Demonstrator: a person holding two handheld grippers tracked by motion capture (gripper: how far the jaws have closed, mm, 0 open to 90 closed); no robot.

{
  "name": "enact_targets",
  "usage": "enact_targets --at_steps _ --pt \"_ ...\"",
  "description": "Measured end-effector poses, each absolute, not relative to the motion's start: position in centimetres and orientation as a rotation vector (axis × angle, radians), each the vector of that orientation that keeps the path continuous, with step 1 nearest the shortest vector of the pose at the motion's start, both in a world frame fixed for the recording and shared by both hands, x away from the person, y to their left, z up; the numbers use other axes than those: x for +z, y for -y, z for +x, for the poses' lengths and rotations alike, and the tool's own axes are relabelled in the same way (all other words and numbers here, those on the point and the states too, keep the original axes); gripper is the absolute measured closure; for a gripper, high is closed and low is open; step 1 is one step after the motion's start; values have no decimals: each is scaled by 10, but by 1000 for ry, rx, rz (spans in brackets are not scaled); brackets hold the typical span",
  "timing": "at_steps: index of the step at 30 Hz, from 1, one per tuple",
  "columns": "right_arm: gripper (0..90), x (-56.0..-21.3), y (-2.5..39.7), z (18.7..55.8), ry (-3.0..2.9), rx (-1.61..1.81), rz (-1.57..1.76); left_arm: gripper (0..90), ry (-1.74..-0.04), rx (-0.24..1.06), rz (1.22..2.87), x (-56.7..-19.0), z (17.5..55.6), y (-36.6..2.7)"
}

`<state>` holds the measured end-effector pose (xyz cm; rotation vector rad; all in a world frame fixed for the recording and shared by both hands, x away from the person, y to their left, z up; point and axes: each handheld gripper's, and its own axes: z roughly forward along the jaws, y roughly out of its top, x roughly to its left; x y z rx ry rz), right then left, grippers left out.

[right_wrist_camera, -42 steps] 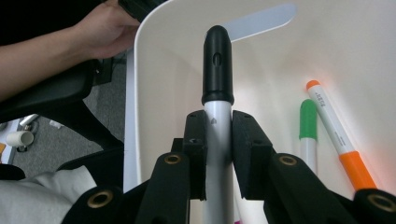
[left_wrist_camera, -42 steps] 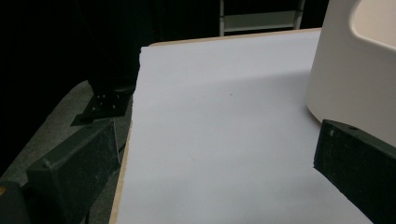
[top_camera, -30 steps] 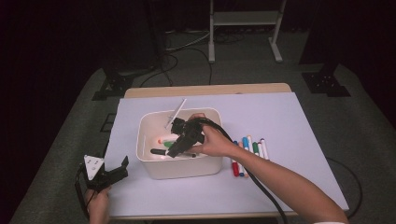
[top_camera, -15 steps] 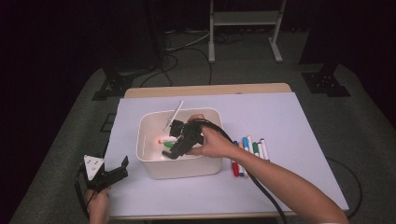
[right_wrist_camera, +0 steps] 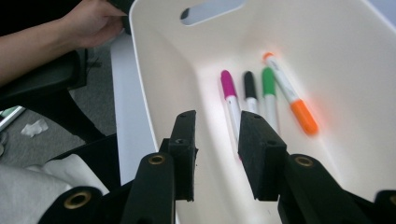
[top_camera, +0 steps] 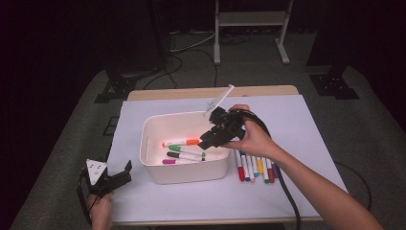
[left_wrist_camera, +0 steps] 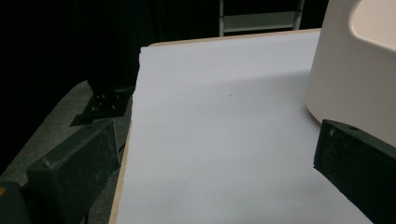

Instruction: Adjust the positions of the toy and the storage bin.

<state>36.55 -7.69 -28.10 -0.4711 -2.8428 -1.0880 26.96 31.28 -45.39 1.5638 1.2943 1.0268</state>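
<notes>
1. We see the tabletop (top_camera: 306,120) covered by a pale sheet, its wooden edge showing at the far side.
2. On it stands a white bin (top_camera: 184,170), left of centre. In the left gripper view its wall (left_wrist_camera: 355,70) rises at the right.
3. Our right gripper (top_camera: 213,136) hovers over the bin's right half, tilted down into it. In the right gripper view its jaws stand a little apart with nothing between them, above the bin's floor.
4. Our left gripper (top_camera: 117,175) rests at the near left corner of the tabletop, well apart from the bin's left wall. In the left gripper view its jaws are spread wide and empty over the bare sheet.
5. A row of markers (top_camera: 256,167) lies on the tabletop just beside the bin's right wall, under our right wrist.
6. Four markers lie in the bin: an orange one (right_wrist_camera: 292,95), a green one (right_wrist_camera: 268,93), a black one (right_wrist_camera: 251,91) and a pink one (right_wrist_camera: 229,95). They lie side by side on the floor of the bin; the orange one slants away from the others. None touches the jaws.
</notes>
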Motion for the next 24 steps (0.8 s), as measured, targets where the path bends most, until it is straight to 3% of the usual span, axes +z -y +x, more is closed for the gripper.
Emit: enact_targets --at_steps 12,24 --pt "648 -285 172 358 2819 -1171 -742 0 -1293 1031 1564 -454 269 -312" --pt "627 -343 237 361 2758 -1146 -1003 0 -1293 1033 1566 -454 269 -312"
